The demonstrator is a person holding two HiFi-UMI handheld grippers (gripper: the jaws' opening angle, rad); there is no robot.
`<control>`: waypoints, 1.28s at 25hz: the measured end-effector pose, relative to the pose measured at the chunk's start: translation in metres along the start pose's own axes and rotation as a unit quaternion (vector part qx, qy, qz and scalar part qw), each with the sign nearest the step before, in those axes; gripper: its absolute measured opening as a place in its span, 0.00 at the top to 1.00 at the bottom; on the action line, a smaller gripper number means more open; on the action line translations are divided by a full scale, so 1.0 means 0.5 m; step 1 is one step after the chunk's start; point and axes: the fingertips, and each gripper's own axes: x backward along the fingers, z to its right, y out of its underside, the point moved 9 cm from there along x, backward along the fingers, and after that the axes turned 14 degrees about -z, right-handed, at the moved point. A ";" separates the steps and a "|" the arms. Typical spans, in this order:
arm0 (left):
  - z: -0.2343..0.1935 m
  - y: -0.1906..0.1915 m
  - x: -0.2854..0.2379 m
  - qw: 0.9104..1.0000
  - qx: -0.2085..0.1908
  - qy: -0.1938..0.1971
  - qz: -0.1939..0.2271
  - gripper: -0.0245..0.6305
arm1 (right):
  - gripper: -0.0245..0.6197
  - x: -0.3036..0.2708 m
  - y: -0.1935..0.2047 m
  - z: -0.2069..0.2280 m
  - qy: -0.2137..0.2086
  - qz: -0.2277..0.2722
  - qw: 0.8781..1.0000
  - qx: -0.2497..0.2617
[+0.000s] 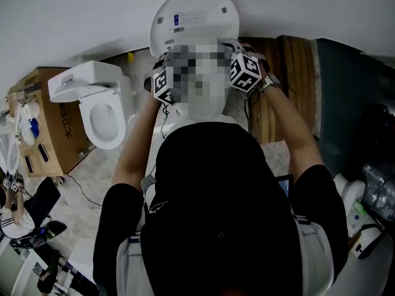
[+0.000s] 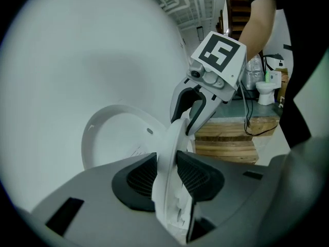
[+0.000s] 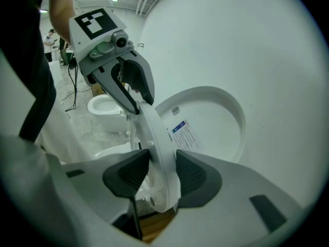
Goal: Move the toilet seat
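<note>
Clamping the toilet seat (image 2: 171, 140) from opposite sides, the left gripper (image 2: 165, 162) and the right gripper (image 3: 162, 161) each have their two ribbed pads pressed against the thin white rim, one pad on each face. The seat is raised off the bowl and stands nearly on edge between the two grippers, so each gripper view shows it as a narrow white band running up from the jaws to the other gripper. In the left gripper view the right gripper's dark fingers (image 2: 191, 109) close over the far part of the rim. The right gripper view shows the left gripper's fingers doing the same on the opposite part. Just behind the seat the lid (image 3: 218, 120) stands open against the white wall (image 1: 68, 17), with a printed label (image 3: 183, 134) on its inner face. The head view shows both marker cubes level with each other below the lid, one at each side. A second toilet (image 1: 95, 103) stands to the left beside a cardboard box (image 1: 43, 131), and a wooden pallet (image 2: 226, 140) lies to the right
</note>
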 end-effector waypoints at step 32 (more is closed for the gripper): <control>-0.183 -0.033 -0.082 0.998 0.053 -0.002 0.026 0.76 | 0.66 -0.075 -0.069 0.175 0.009 -0.028 0.997 -0.068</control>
